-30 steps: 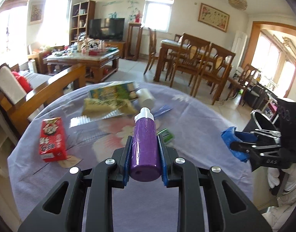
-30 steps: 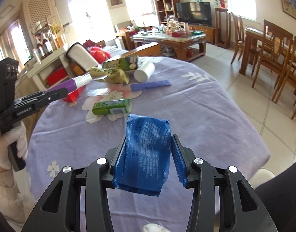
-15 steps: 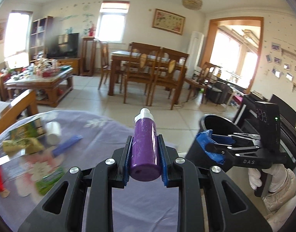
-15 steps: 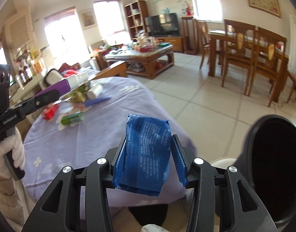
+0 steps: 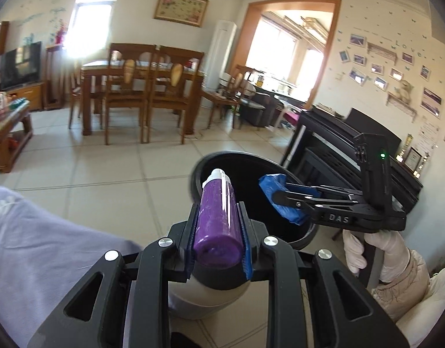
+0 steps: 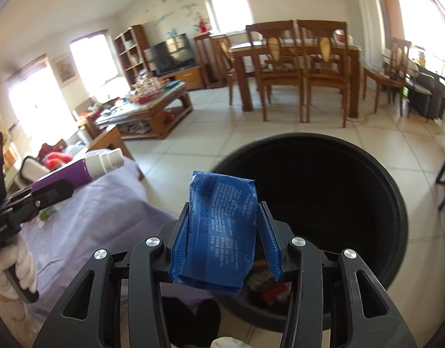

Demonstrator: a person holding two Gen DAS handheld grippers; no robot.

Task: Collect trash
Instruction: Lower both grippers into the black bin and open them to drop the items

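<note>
Above black bin [image 6: 353,174], both tools tilt downward, clamping bottle [image 5: 218,217] and packet [image 6: 219,232].

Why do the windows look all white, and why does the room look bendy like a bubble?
Left wrist view: the window and the sunlit doorway are washed out white by glare; walls curve from the fisheye lens, yet the purple bottle looks sharp. Right wrist view: the windows glare too, the black bin rim looks smeared, and the blue packet stays crisp enough to show print.
</note>
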